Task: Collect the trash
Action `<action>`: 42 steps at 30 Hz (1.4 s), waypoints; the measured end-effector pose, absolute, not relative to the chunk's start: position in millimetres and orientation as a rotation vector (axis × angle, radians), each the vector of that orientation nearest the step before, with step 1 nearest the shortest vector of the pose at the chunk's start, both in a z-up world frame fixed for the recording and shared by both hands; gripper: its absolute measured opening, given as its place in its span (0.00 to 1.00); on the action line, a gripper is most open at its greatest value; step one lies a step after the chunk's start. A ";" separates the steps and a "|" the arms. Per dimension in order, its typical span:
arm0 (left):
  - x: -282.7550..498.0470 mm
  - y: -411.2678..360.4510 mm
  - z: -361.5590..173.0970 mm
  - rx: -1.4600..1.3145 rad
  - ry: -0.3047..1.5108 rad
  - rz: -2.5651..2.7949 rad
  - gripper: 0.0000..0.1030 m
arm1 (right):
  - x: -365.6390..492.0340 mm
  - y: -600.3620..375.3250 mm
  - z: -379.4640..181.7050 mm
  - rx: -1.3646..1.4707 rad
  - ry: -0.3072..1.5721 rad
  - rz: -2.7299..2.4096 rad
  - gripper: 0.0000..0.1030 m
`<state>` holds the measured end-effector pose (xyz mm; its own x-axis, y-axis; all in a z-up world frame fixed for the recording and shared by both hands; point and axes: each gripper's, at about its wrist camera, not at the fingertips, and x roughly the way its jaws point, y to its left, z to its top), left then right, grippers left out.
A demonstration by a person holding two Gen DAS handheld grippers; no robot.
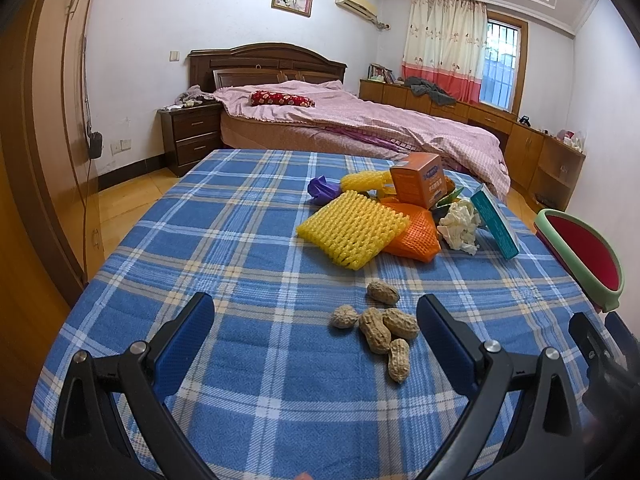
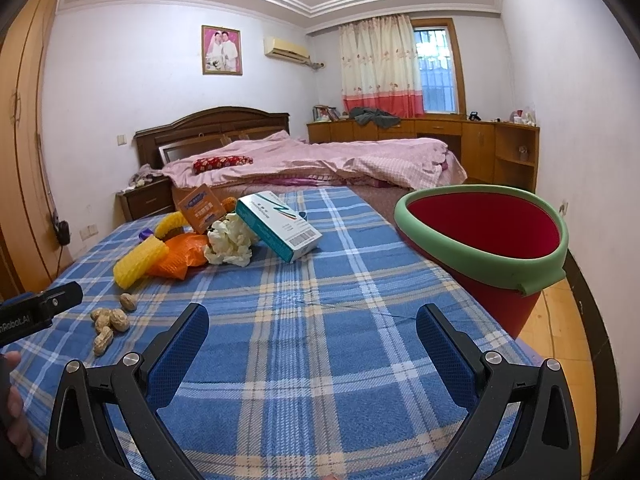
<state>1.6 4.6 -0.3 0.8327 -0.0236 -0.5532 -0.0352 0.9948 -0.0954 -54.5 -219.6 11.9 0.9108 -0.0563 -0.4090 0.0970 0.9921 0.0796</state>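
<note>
Trash lies on a blue plaid tablecloth (image 1: 240, 248). Several peanuts (image 1: 380, 328) lie just ahead of my open, empty left gripper (image 1: 316, 320); they also show in the right wrist view (image 2: 110, 322). Farther off are a yellow foam net (image 1: 352, 230), an orange foam net (image 1: 416, 232), an orange box (image 1: 418, 180), a crumpled white tissue (image 1: 460, 224), a teal-and-white box (image 1: 496, 222) and a purple scrap (image 1: 322, 190). A red bin with a green rim (image 2: 484, 236) stands at the table's right edge. My right gripper (image 2: 312, 328) is open and empty over the cloth (image 2: 320, 320).
A bed with a pink quilt (image 1: 360, 120) stands beyond the table, with a dark nightstand (image 1: 192, 136) to its left. Wooden cabinets (image 2: 460, 140) run under the curtained window. A wardrobe (image 1: 36, 160) is at the left.
</note>
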 end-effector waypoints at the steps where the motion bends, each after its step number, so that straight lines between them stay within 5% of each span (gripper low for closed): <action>1: 2.0 5.8 -0.1 -0.106 0.592 0.003 0.97 | -53.9 -219.5 11.9 0.097 0.422 -0.076 1.00; 28: 134.8 2.2 8.1 0.003 0.828 -0.207 0.96 | 66.1 -233.3 48.8 0.156 0.722 0.071 1.00; 42: 163.2 14.3 -18.3 -0.109 0.904 -0.278 0.82 | 140.5 -225.6 16.0 0.065 0.863 0.082 1.00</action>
<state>163.2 14.3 -18.3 0.5858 -0.2833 -0.7593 0.1923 0.9587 -0.2093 140.5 -225.6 16.0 0.6476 0.0982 -0.7556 -0.0453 0.9949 0.0905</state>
